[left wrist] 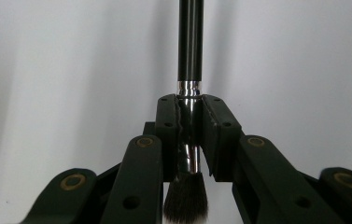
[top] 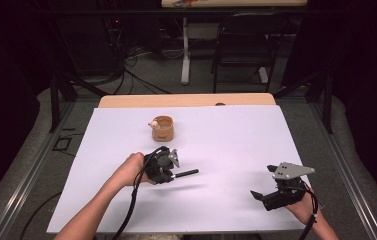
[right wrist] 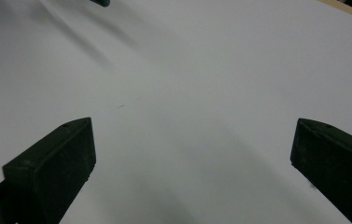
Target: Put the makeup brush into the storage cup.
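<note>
A makeup brush with a black handle [left wrist: 191, 42], a silver ferrule and dark bristles [left wrist: 185, 200] is clamped in my left gripper [left wrist: 191, 105]. The jaws are shut on the ferrule and the bristles point back toward the camera. In the high view the left gripper [top: 170, 172] hovers over the middle of the white sheet, with the brush handle [top: 186, 173] sticking out to the right. A small wooden cup [top: 162, 128] stands just beyond it, with a pale object at its left rim. My right gripper [top: 264, 181] is open near the front right, with nothing between its jaws [right wrist: 194, 140].
A white sheet [top: 226, 135] covers most of the wooden table [top: 186, 100]. A black chair [top: 246, 45] and a table leg stand on the floor beyond the far edge, with cables at the back left.
</note>
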The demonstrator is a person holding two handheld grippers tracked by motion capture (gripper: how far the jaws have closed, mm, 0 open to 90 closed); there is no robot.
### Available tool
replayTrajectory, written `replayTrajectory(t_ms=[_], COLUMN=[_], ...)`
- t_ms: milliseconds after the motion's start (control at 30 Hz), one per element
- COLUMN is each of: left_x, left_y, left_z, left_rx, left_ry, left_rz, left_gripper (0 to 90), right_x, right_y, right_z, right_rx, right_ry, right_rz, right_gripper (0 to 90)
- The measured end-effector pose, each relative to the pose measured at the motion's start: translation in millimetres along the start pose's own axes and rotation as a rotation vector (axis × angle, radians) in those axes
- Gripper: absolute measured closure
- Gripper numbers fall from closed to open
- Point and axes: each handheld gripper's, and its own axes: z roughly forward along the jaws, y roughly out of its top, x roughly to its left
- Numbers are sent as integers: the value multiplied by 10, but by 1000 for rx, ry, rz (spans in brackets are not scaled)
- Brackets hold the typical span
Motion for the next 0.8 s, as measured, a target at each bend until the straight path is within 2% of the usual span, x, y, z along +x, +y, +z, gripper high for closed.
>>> replayTrajectory(t_ms=[67,200,267,367,533,633,800], left_x=[-14,-42,-49,-58,-79,-91,-96], left_y=[18,59,81,115,171,208,243], left_z=[-4,4,5,-6,-24,-21,4], left_rx=[-3,-12,-8,-14,-29,-23,-21], left_ry=[1,23,26,20,27,22,16], left_rz=[2,10,18,32,42,65,75], left_gripper=[775,775,775,774,774,774,774], right_x=[3,31,63,105,189,232,311], right_y=[29,136,222,328,523,628,766], right_z=[14,63,82,104,239,323,475], right_rx=[3,18,15,9,30,29,48], right_ry=[-2,29,40,60,98,137,174], right_rz=[-13,-51,-82,-98,-150,-158,-191], right_gripper=[0,0,0,0,0,0,0])
